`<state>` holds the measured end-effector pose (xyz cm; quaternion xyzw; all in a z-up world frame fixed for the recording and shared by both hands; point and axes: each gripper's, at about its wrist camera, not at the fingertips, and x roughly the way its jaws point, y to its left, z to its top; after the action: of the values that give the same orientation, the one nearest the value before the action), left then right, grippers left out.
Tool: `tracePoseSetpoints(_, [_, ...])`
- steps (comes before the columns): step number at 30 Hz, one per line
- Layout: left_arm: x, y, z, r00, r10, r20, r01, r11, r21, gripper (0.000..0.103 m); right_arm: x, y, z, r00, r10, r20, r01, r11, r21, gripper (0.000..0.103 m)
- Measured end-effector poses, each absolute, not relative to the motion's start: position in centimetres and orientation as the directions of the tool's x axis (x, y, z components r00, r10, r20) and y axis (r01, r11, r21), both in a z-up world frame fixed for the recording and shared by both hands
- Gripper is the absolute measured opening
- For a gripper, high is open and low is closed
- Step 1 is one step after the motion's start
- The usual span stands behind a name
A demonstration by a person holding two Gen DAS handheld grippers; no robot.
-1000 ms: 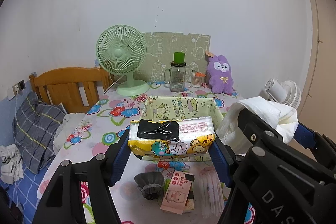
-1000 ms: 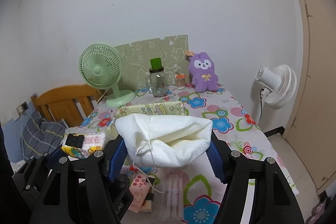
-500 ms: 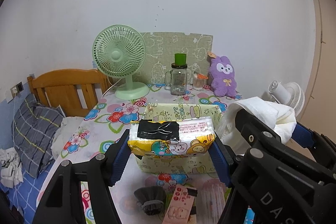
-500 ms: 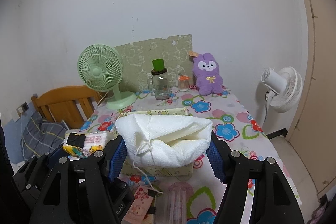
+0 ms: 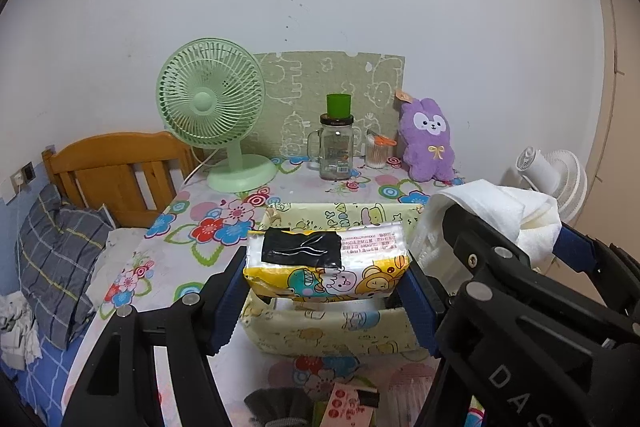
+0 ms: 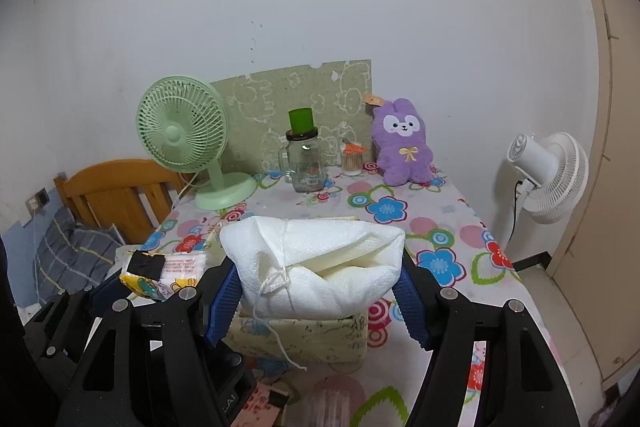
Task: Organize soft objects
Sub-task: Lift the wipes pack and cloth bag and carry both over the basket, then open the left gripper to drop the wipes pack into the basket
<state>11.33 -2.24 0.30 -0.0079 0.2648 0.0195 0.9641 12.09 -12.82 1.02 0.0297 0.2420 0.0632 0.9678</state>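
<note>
Tissue pack (image 5: 326,269) — yellow, cartoon-printed, black-taped top.

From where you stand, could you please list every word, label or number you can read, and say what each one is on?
"DAS", cut off at the frame edge: on the right tool's black body, seen from the left wrist.
"AI", partly hidden: on the left tool's body, seen from the right wrist.
Red print on the tissue pack: too small.
Glass jar label: blurred.
Storage box lettering: unreadable.

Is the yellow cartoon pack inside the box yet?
Not yet. The left claw holds the yellow cartoon pack just above the open box.
</note>
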Motion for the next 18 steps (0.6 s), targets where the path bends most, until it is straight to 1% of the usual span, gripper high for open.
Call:
tracePoseSetpoints(12, [15.1, -2.4, -1.8, 0.829, -0.001, -0.559, -0.005, 1.0, -0.01, 0.072, 16.1, -13.0, -1.1, 0.847, 0.158, -0.507, -0.129, 0.987, 0.093, 0.071])
tracePoseSetpoints(18, [16.5, -2.1, -2.8, 0.809, 0.004, -0.588, -0.016, 1.0, -0.015, 0.073, 17.8, -12.7, -2.2, 0.831, 0.177, -0.527, -0.141, 0.984, 0.108, 0.071])
